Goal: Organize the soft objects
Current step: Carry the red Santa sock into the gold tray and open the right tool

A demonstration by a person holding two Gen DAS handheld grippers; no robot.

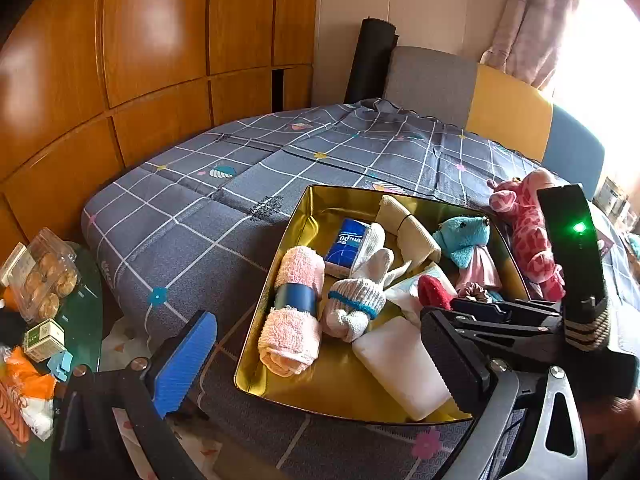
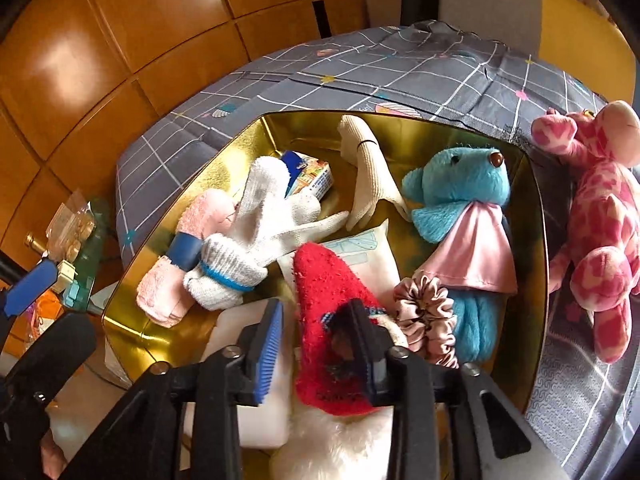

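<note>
A gold tin tray (image 1: 304, 220) (image 2: 536, 248) sits on the bed. It holds a rolled pink towel (image 1: 294, 308) (image 2: 180, 264), white gloves (image 1: 360, 292) (image 2: 256, 240), a blue tissue pack (image 1: 346, 242), a cream glove (image 2: 364, 168), a blue teddy (image 1: 466, 236) (image 2: 460, 188), a pink scrunchie (image 2: 424, 316), a white block (image 1: 400, 364) and a red fuzzy sock (image 2: 324, 308). A pink giraffe plush (image 1: 528, 224) (image 2: 600, 220) lies right of the tray. My right gripper (image 2: 316, 344) is open around the red sock's cuff. My left gripper (image 1: 316, 352) is open at the tray's near edge.
The bed has a grey checked cover (image 1: 224, 184). A green glass table (image 1: 86, 304) at the left holds a pastry box (image 1: 46, 276) and small packs. Wooden wardrobe panels (image 1: 120, 60) stand behind the bed.
</note>
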